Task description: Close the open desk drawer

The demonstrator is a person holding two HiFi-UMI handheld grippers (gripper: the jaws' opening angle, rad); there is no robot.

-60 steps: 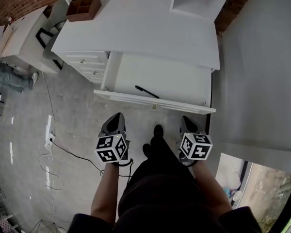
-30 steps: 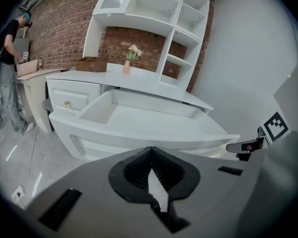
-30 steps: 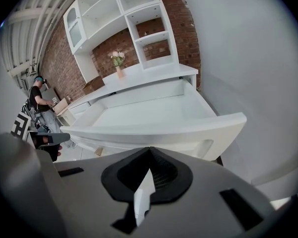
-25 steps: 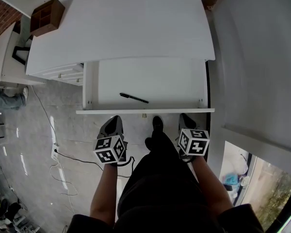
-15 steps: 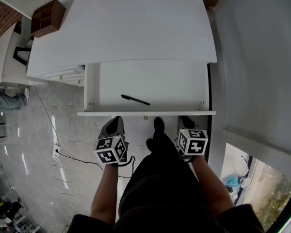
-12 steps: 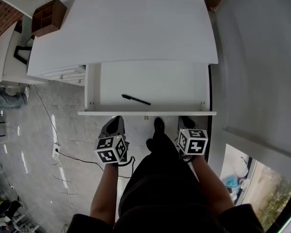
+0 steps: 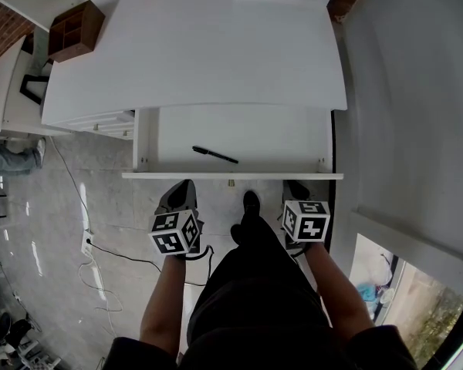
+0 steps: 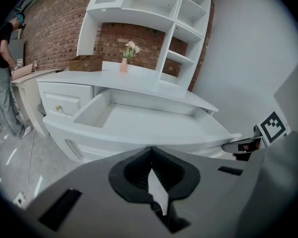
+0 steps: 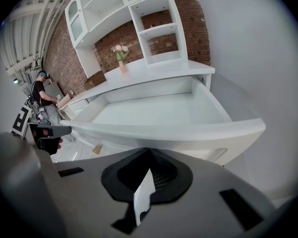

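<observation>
The white desk (image 7: pixel 216 52) has its wide drawer (image 7: pixel 231 176) pulled out toward me, with a black pen (image 7: pixel 214 155) lying inside. In the head view my left gripper (image 7: pixel 185 186) and right gripper (image 7: pixel 294 186) hover side by side just short of the drawer's front panel, one near each end. The left gripper view puts the left gripper (image 8: pixel 150 150) close below the drawer front (image 8: pixel 139 139). In the right gripper view the right gripper (image 9: pixel 149 153) sits just as near the drawer front (image 9: pixel 188 133). On both, the jaws stand pressed together with nothing between them.
A brown wooden box (image 7: pixel 76 29) sits on the desk's far left, and a small vase of flowers (image 8: pixel 125 58) stands at the back. Side drawers (image 7: pixel 100 122) lie left of the open drawer. A cable (image 7: pixel 100 253) trails on the floor. A white wall (image 7: pixel 417 91) runs along the right.
The head view has swung to face the drawer squarely. The exposed part of the drawer looks slightly shorter than a second ago. Both grippers have stayed just before its front panel.
</observation>
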